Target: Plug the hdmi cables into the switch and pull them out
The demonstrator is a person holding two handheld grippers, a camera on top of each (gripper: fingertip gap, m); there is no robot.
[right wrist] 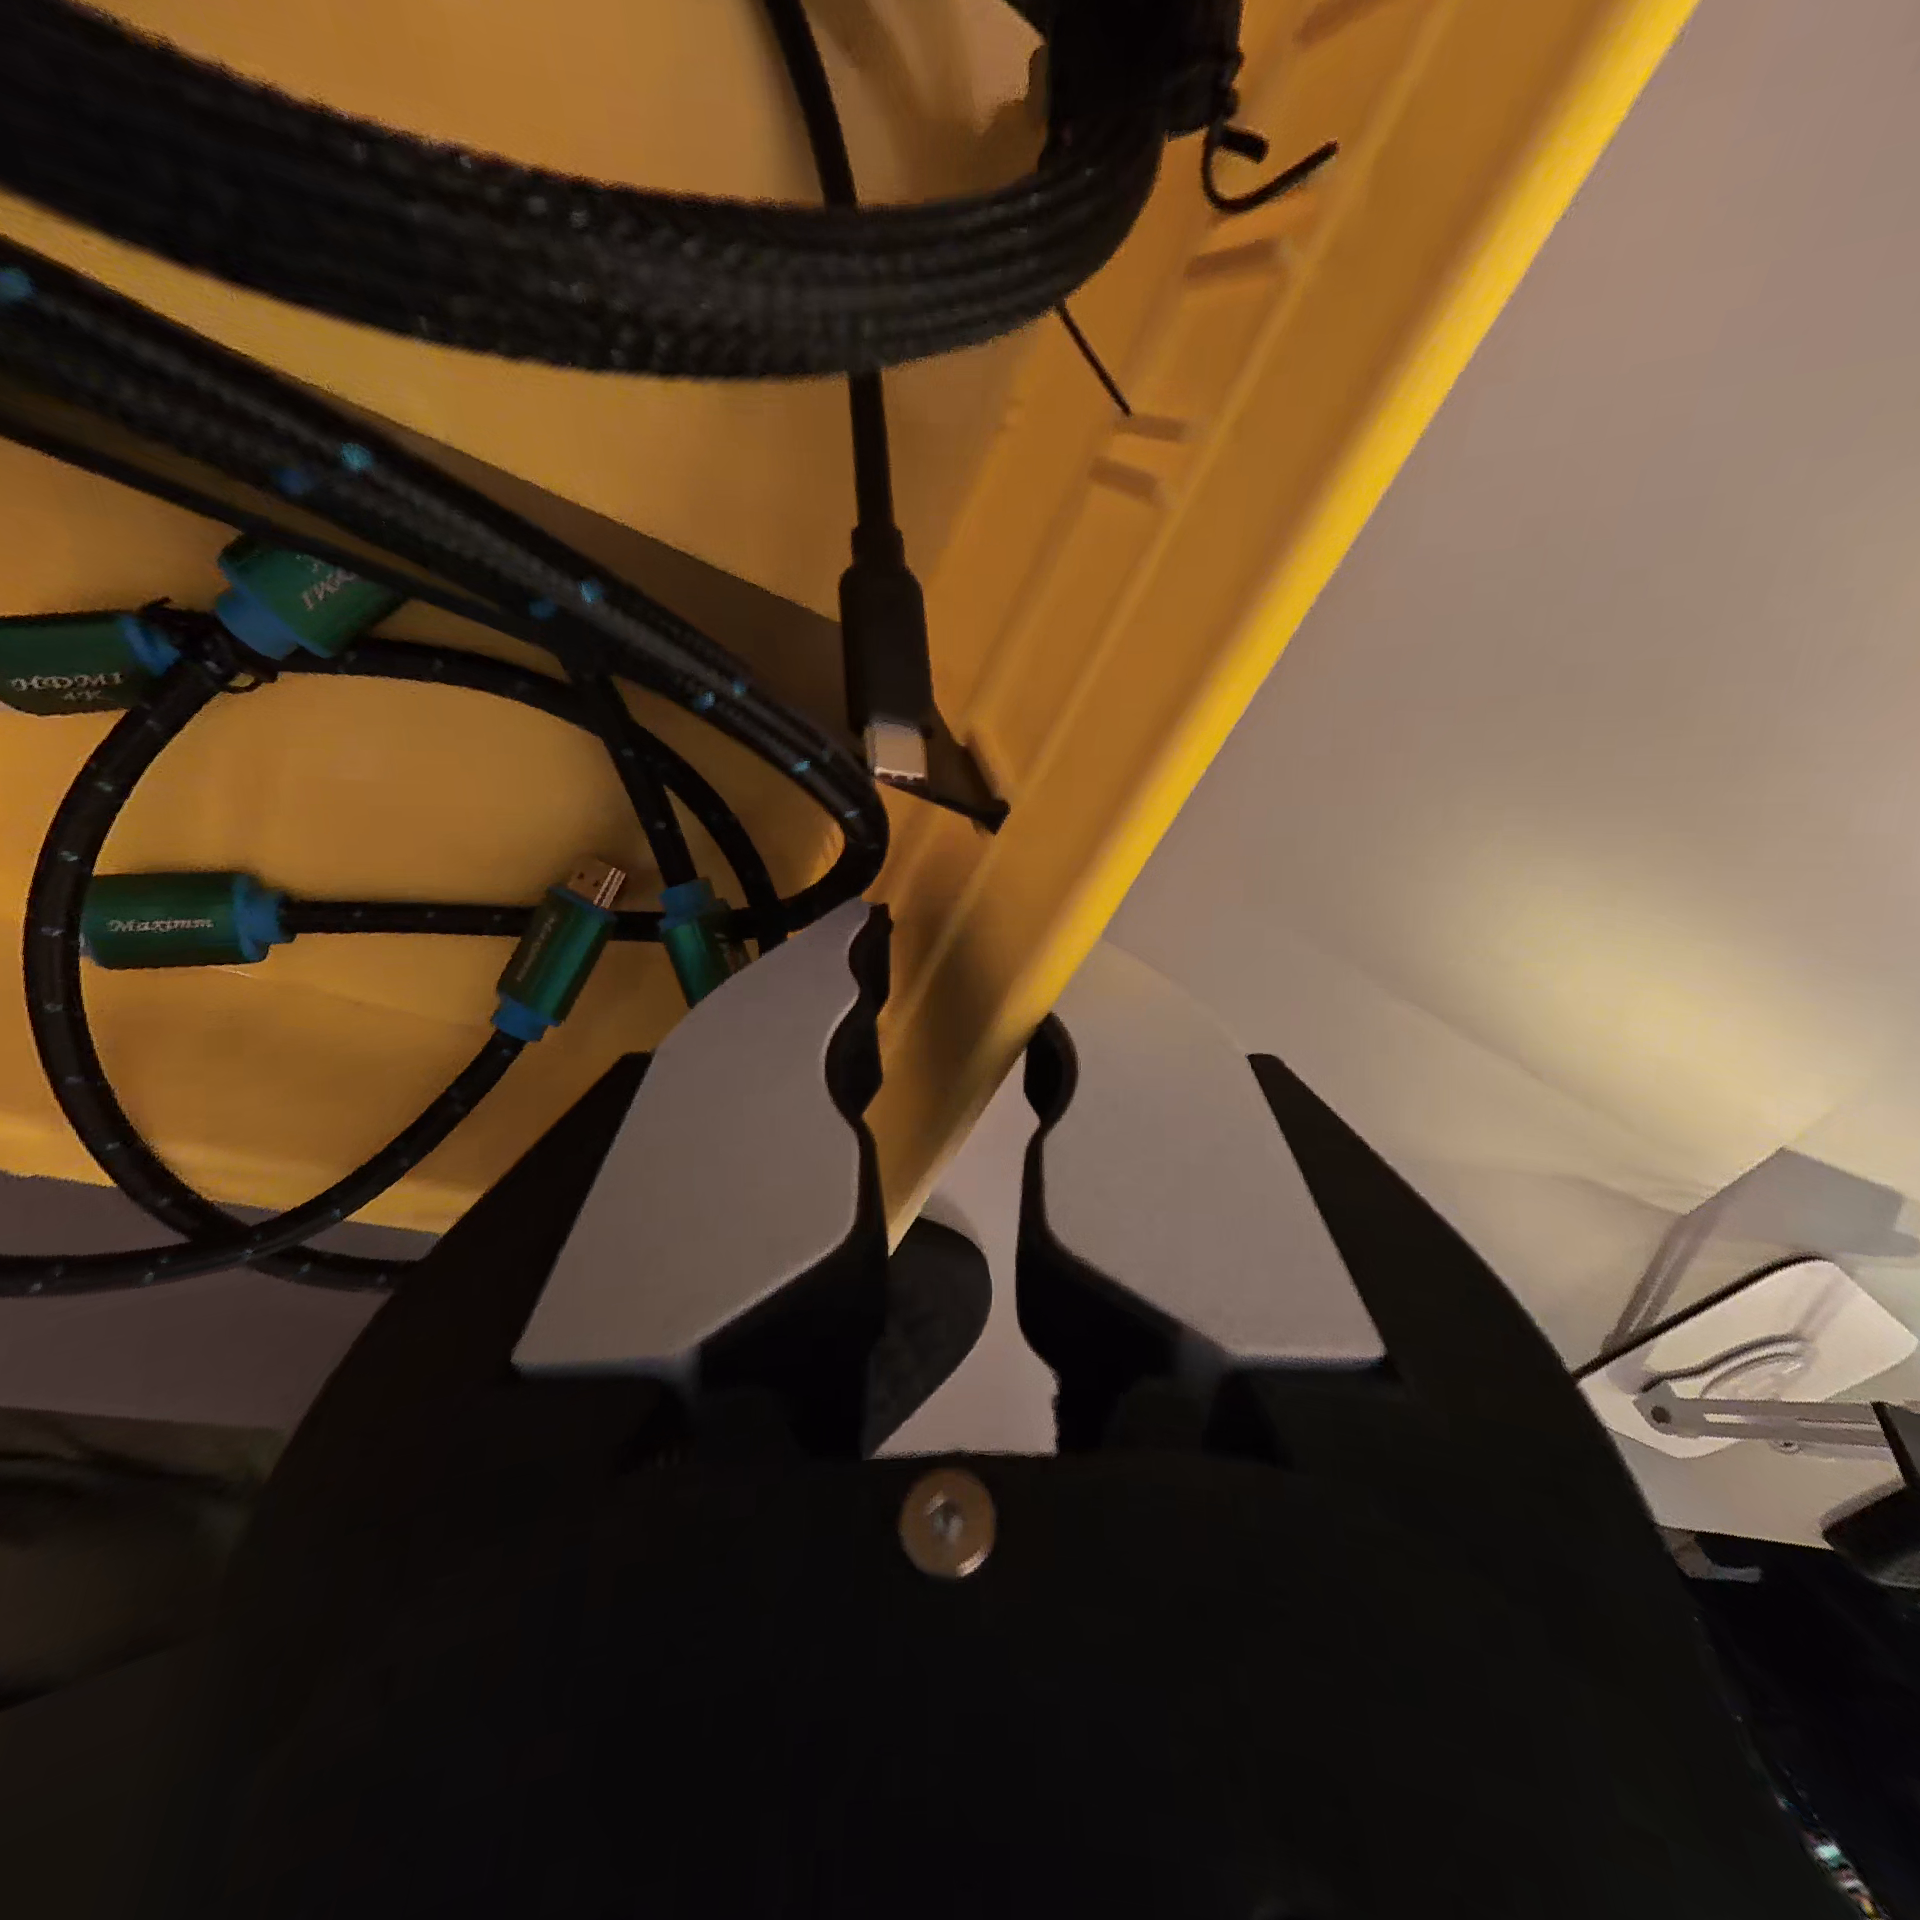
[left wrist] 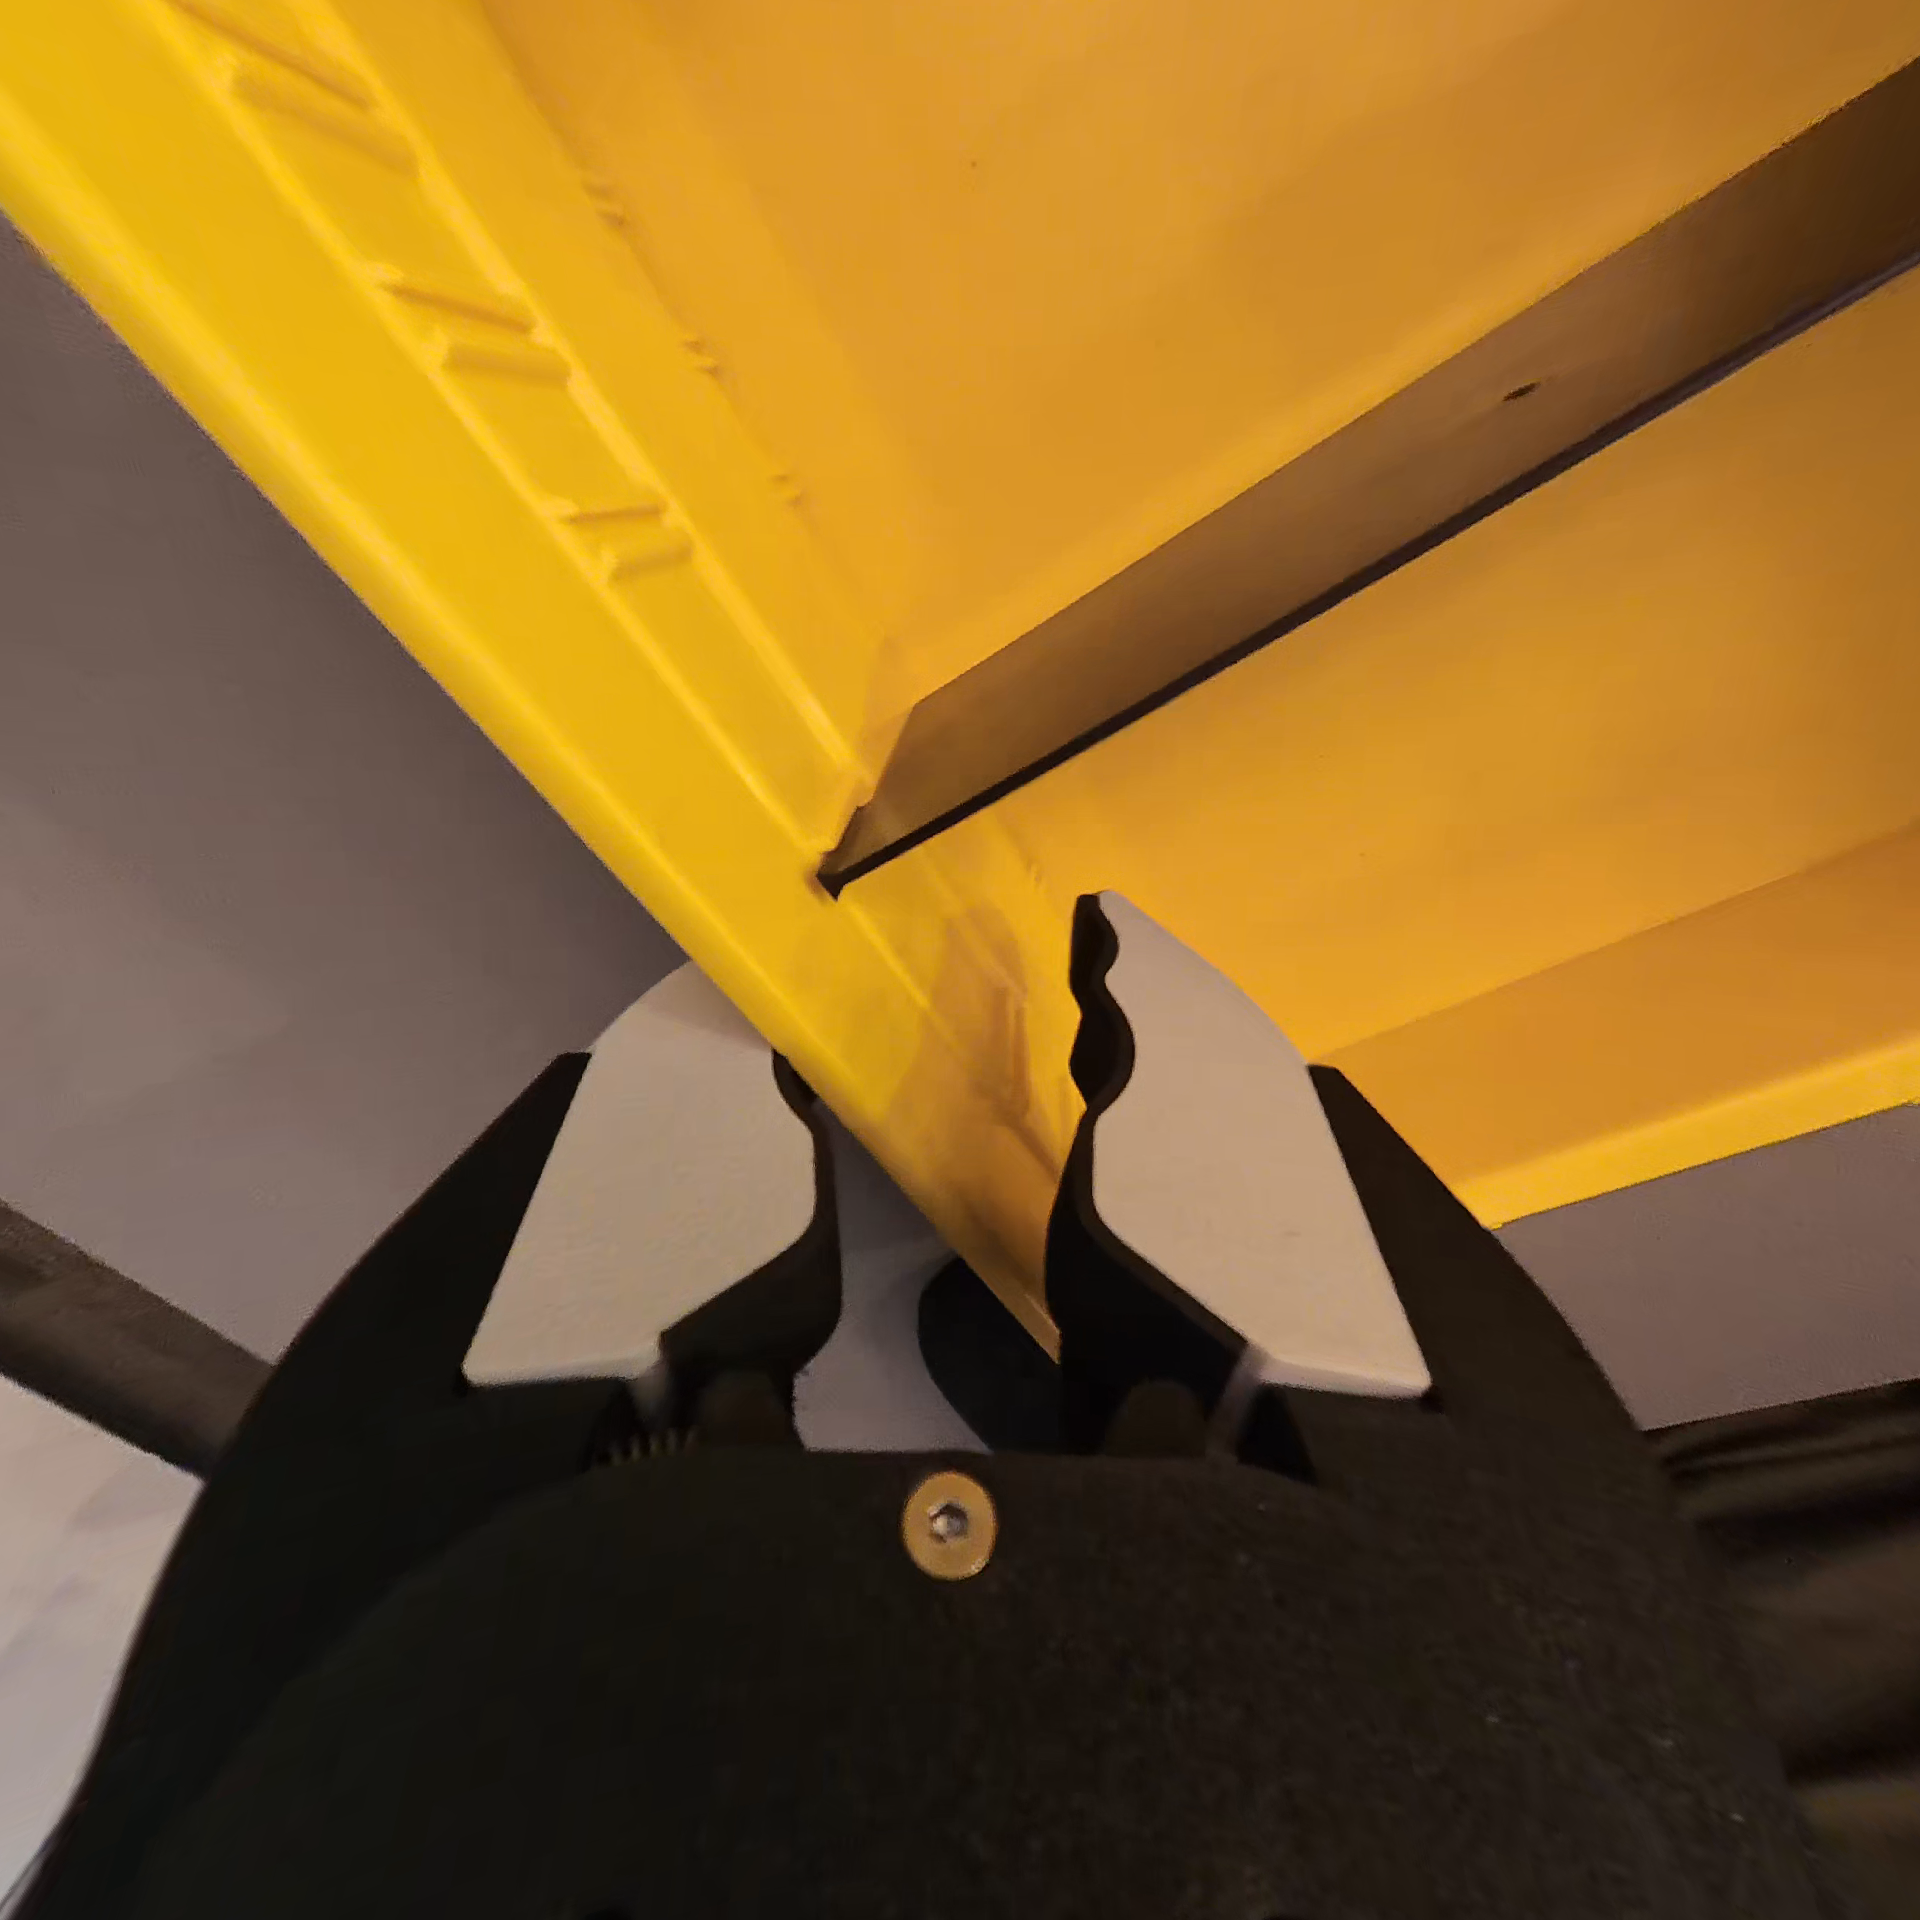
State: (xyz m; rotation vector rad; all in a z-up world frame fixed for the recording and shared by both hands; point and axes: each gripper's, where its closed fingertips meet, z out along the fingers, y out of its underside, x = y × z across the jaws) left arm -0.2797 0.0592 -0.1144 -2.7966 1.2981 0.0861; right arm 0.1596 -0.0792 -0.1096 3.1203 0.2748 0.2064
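Grey surface [left wrist: 260, 727] | left tool [left wrist: 940, 997], right tool [right wrist: 961, 997] each pinching yellow bin [left wrist: 1143, 364] rim

Behind the yellow, you see a pale grey-white worktop [left wrist: 260, 727] filling the left of the left wrist view. In the right wrist view its surface carries a warm yellowish glow, and a white stand [right wrist: 1766, 1340] sits at lower right.

yellow bin [left wrist: 1195, 312], black USB-C cable [right wrist: 883, 623], white surface [right wrist: 1558, 727]
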